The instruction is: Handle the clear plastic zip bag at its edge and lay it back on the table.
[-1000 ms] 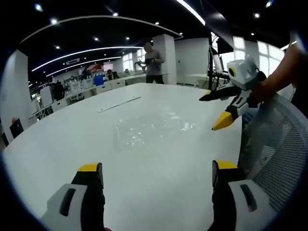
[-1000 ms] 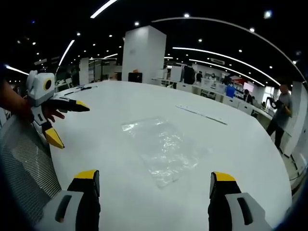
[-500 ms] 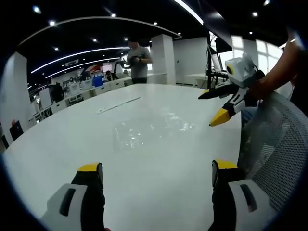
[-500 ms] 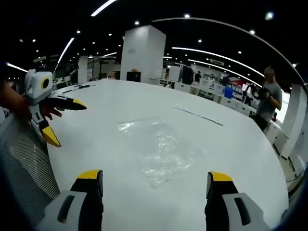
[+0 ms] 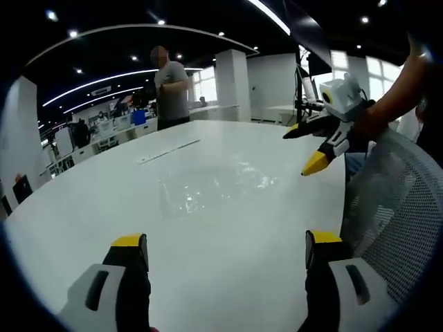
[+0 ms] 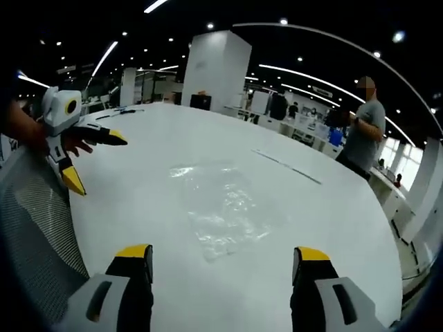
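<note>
a: on the white table (image 5: 83, 207), clear zip bag (image 5: 214, 190) lies flat, at 12 o'clock from the left gripper (image 5: 218, 252).

b: yep, both the left and the right gripper (image 6: 220, 259) spread wide, holding nothing.

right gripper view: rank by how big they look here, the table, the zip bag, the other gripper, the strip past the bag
1. white table, by far the largest.
2. clear zip bag.
3. left gripper, though it sits nearer the camera, so this rank is unsure.
4. thin strip beyond the bag, smallest.
</note>
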The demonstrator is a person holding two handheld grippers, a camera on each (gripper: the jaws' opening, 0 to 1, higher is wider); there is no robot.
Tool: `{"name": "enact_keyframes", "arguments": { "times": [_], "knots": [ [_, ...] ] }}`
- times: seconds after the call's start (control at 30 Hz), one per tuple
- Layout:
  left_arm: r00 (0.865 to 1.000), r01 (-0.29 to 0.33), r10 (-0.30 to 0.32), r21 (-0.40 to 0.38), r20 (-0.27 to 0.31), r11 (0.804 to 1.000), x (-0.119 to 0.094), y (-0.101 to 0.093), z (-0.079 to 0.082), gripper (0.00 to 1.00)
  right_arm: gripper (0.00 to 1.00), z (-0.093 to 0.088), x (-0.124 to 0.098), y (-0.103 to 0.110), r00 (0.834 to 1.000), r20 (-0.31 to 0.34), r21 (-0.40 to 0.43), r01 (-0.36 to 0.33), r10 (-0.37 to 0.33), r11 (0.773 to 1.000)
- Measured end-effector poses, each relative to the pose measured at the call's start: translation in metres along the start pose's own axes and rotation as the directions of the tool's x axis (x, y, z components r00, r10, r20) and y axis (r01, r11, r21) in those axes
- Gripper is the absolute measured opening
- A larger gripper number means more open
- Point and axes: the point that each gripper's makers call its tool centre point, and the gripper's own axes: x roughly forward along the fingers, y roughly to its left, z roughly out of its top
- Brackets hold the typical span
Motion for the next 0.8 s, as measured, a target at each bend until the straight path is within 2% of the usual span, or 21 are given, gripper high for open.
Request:
{"name": "enact_keyframes", "arguments": {
  "times": [0.27,0.37,0.47,0.53,0.8],
  "knots": [
    [1.0,0.014,-0.014,0.012,-0.003,1.0,0.001,-0.003,-0.001,0.93,0.78,0.002,0.001,-0.007,0.997,-0.051,-0.164,-0.068,0.06,0.984],
    [1.0,0.016,-0.016,0.015,-0.004,1.0,0.001,-0.003,-0.002,0.93,0.76,-0.001,0.003,-0.012,0.992,-0.09,-0.249,-0.103,0.083,0.963],
    [1.0,0.019,-0.019,0.016,-0.004,1.0,0.001,-0.003,-0.002,0.93,0.72,-0.003,0.005,-0.016,0.989,-0.118,-0.297,-0.126,0.095,0.947],
    [1.0,0.021,-0.021,0.017,-0.004,1.0,0.001,-0.004,-0.002,0.93,0.68,-0.005,0.005,-0.017,0.983,-0.148,-0.342,-0.158,0.113,0.926],
    [0.999,0.032,-0.032,0.022,-0.013,0.999,0.002,-0.004,-0.006,0.92,0.6,-0.01,0.012,-0.025,0.966,-0.219,-0.442,-0.223,0.137,0.869]
  ]
}}
